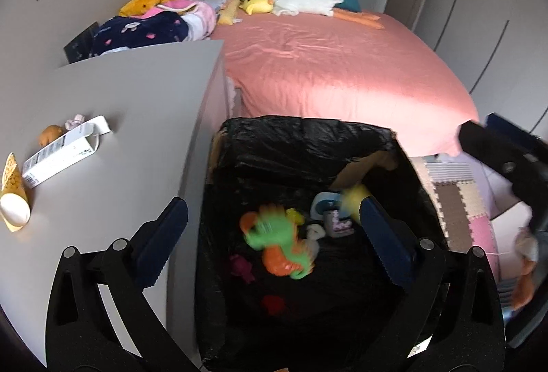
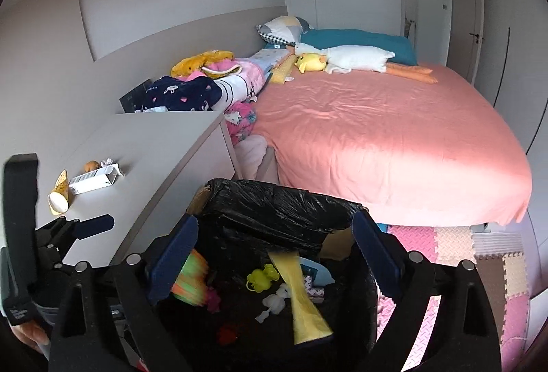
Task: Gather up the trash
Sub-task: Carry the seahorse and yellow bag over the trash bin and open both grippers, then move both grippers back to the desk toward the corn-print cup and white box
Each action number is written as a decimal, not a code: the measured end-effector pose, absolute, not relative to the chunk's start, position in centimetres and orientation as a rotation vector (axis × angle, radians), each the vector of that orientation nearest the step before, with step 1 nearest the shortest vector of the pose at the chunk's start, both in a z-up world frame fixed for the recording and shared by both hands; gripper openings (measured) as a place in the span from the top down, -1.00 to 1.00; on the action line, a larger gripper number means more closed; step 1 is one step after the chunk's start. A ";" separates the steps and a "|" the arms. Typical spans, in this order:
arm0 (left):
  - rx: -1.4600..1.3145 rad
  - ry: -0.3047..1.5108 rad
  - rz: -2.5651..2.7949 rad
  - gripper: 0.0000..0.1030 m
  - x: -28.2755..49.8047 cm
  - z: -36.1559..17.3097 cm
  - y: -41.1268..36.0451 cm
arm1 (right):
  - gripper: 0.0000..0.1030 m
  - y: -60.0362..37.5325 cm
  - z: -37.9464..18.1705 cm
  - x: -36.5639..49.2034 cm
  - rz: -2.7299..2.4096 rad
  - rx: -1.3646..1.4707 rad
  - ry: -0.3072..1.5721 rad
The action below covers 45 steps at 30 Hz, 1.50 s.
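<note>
A bin lined with a black bag (image 1: 308, 146) (image 2: 274, 200) stands between the grey table and the bed. My left gripper (image 1: 274, 228) is open above it; a green and orange toy (image 1: 281, 245) blurs between the jaws, in mid-air or on the bin floor. My right gripper (image 2: 274, 255) is open over the bin; a yellow item (image 2: 301, 300) streaks down blurred. Small bits lie on the bin floor. On the table lie a white carton (image 1: 61, 152) (image 2: 92, 182), a yellow cone wrapper (image 1: 13, 194) (image 2: 60, 197), and a small brown item (image 1: 51, 134).
The grey table (image 1: 120, 132) is left of the bin. The bed with a pink sheet (image 1: 325, 63) lies behind, with plush toys and clothes at its head. Foam floor mats (image 2: 479, 269) are at the right. The other gripper shows at the right edge (image 1: 507, 166).
</note>
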<state>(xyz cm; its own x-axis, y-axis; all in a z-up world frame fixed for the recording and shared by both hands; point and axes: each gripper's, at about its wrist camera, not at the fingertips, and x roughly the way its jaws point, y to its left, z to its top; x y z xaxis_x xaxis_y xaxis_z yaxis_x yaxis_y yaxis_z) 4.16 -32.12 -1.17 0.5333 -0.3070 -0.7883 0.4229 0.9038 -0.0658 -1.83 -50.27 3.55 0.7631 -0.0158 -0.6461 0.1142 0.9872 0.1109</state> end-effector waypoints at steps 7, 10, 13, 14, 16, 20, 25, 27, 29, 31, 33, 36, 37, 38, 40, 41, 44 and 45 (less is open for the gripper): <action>0.108 0.921 -0.415 -0.88 4.3 -1.1 -31.1 | -0.78 -50.3 3.2 -1.5 -0.062 0.167 0.710; 0.112 0.918 -0.410 -0.88 4.5 -1.0 -30.9 | -0.78 -50.1 3.1 -1.4 -0.057 0.166 0.714; 0.115 0.918 -0.405 -0.88 4.4 -1.1 -30.7 | -0.78 -49.8 3.0 -1.3 -0.050 0.162 0.718; 0.118 0.917 -0.402 -0.88 4.4 -1.1 -30.6 | -0.78 -49.6 3.0 -1.2 -0.046 0.161 0.719; 0.122 0.913 -0.390 -0.88 4.4 -1.1 -30.4 | -0.78 -49.2 2.9 -1.0 -0.038 0.158 0.721; 0.118 0.910 -0.376 -0.88 4.6 -1.0 -29.6 | -0.78 -48.2 2.8 -0.7 -0.004 0.146 0.721; 0.113 0.910 -0.341 -0.88 5.0 -1.0 -28.1 | -0.78 -46.7 2.6 0.0 0.039 0.133 0.724; 0.111 0.909 -0.326 -0.88 5.1 -1.1 -27.4 | -0.78 -45.9 2.4 0.5 0.062 0.129 0.727; 0.109 0.907 -0.309 -0.88 5.2 -1.1 -26.6 | -0.78 -45.1 2.3 0.9 0.086 0.125 0.726; 0.105 0.907 -0.288 -0.88 5.4 -1.1 -25.7 | -0.78 -44.3 2.3 1.3 0.108 0.121 0.724; 0.098 0.909 -0.266 -0.88 5.7 -1.1 -24.6 | -0.78 -43.3 2.2 1.8 0.129 0.113 0.723; 0.078 0.910 -0.242 -0.88 6.0 -1.1 -23.3 | -0.78 -42.0 2.2 2.5 0.157 0.101 0.723; 0.072 0.911 -0.234 -0.88 6.1 -1.1 -22.8 | -0.78 -41.7 2.1 2.7 0.164 0.097 0.723; 0.068 0.910 -0.224 -0.88 6.2 -1.1 -22.3 | -0.78 -41.1 2.1 3.0 0.174 0.091 0.725; 0.065 0.907 -0.207 -0.88 6.4 -1.1 -21.4 | -0.78 -40.4 1.9 3.5 0.191 0.085 0.728; 0.064 0.905 -0.199 -0.88 6.4 -1.1 -21.1 | -0.78 -40.2 1.9 3.7 0.198 0.083 0.729; 0.062 0.904 -0.161 -0.88 6.7 -1.2 -19.7 | -0.78 -38.9 1.7 4.5 0.223 0.071 0.731; 0.060 0.905 -0.148 -0.88 6.9 -1.3 -19.1 | -0.78 -38.5 1.7 4.8 0.231 0.066 0.732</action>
<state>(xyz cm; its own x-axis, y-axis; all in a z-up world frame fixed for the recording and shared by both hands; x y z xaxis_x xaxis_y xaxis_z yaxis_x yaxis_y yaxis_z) 6.88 -19.13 -1.31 0.6081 -0.1028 -0.7872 0.1535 0.9881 -0.0105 4.78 -38.52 1.69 0.7196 0.2317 -0.6546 -0.1855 0.9726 0.1402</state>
